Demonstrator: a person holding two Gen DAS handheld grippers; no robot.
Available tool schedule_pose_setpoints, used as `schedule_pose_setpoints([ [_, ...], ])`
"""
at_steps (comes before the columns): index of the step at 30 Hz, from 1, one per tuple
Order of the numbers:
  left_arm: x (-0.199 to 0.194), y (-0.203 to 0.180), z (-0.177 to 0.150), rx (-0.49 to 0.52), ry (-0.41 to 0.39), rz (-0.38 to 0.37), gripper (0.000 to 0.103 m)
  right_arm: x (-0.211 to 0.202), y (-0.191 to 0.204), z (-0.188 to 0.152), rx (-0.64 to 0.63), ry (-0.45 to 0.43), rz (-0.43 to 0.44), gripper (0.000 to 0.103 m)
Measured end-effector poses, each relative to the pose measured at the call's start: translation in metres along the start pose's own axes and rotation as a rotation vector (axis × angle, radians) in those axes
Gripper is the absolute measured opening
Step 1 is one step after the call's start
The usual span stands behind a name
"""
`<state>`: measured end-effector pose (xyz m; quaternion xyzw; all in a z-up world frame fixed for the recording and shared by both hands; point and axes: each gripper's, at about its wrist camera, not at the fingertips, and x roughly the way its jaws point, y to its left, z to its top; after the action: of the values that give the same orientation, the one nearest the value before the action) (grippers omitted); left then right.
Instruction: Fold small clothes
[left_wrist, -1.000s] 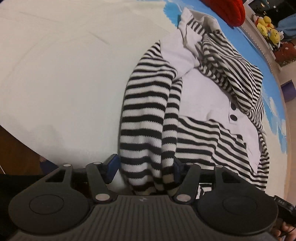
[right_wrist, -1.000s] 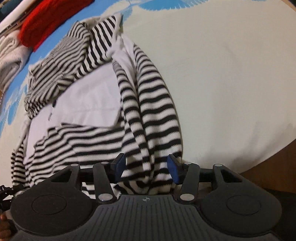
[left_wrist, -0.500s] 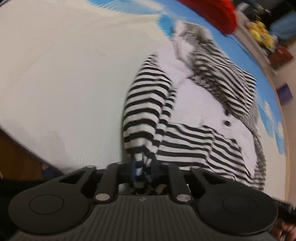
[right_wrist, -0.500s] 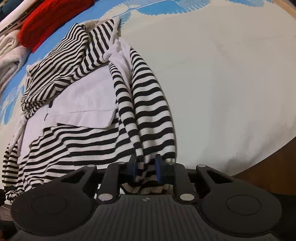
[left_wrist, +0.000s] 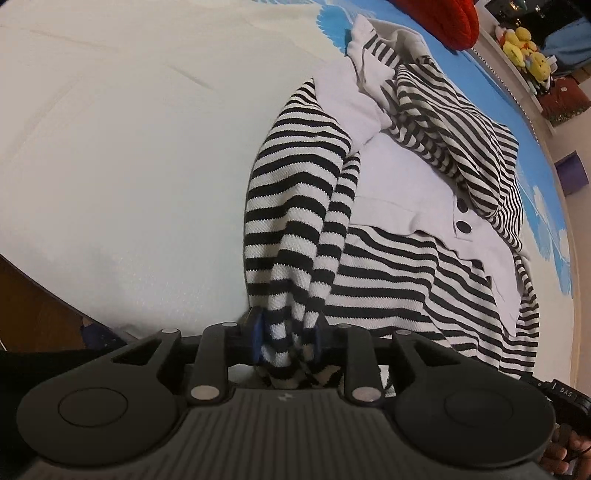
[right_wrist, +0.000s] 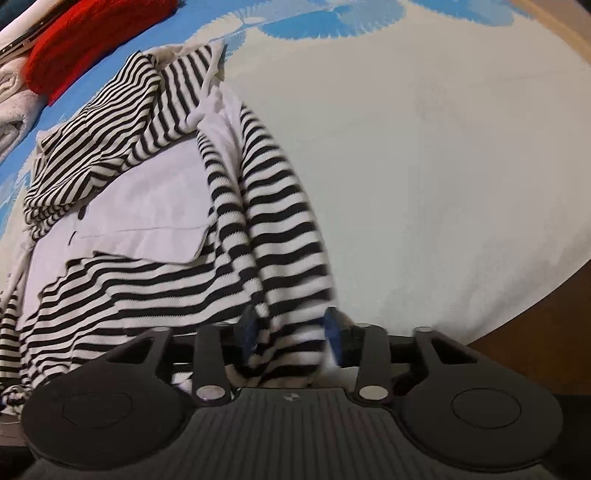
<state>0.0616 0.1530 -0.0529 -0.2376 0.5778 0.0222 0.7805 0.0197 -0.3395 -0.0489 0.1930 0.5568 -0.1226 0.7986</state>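
Right wrist: blurred striped sleeve (right_wrist: 280, 258) hides cuff.

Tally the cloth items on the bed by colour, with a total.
Black-and-white striped garment: 1
Red knit item: 1
White folded towel or cloth: 1
Total: 3

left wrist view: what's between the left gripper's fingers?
A bunched end of the striped sleeve, between the left gripper fingers, pads pressing it; left wrist view.
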Motion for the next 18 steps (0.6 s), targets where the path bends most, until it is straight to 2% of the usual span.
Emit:
schedule_pose_setpoints([
  [2, 0.0, 0.0, 0.0, 0.0, 0.0, -0.001, 0.029, -0.002, -0.003, 0.001, 0.001, -0.016, -0.022, 0.055],
  [4, 0.001, 0.0, 0.0, 0.0, 0.001, -0.001, 0.029, -0.003, -0.007, 0.003, 0.037, -0.018, 0.007, 0.055],
  [7, 0.001, -0.001, 0.0, 0.004, 0.003, 0.001, 0.029, 0.008, -0.009, 0.002, 0.065, 0.041, 0.047, 0.056],
  [8, 0.001, -0.001, 0.0, 0.006, 0.003, 0.001, 0.029, 0.012, -0.008, 0.0, 0.066, 0.065, 0.053, 0.057],
  [12, 0.001, -0.001, 0.0, 0.01, 0.002, 0.001, 0.029, 0.012, 0.003, -0.004, 0.015, 0.057, 0.043, 0.056],
  [13, 0.001, -0.001, 0.0, 0.011, 0.002, 0.0, 0.029, 0.012, 0.003, -0.005, 0.017, 0.056, 0.045, 0.051],
  [15, 0.002, -0.001, 0.0, 0.014, 0.001, -0.002, 0.029, 0.011, 0.004, -0.005, 0.015, 0.054, 0.066, 0.023],
  [16, 0.002, -0.001, 0.0, 0.017, 0.0, -0.001, 0.029, 0.01, 0.004, -0.005, 0.017, 0.052, 0.085, 0.017],
  [17, 0.002, -0.002, -0.001, 0.022, -0.002, 0.0, 0.025, 0.009, 0.004, -0.005, 0.019, 0.047, 0.102, 0.01],
  [18, 0.0, -0.002, -0.001, 0.027, -0.016, 0.005, 0.016, 0.007, 0.005, -0.005, 0.017, 0.035, 0.115, 0.009],
])
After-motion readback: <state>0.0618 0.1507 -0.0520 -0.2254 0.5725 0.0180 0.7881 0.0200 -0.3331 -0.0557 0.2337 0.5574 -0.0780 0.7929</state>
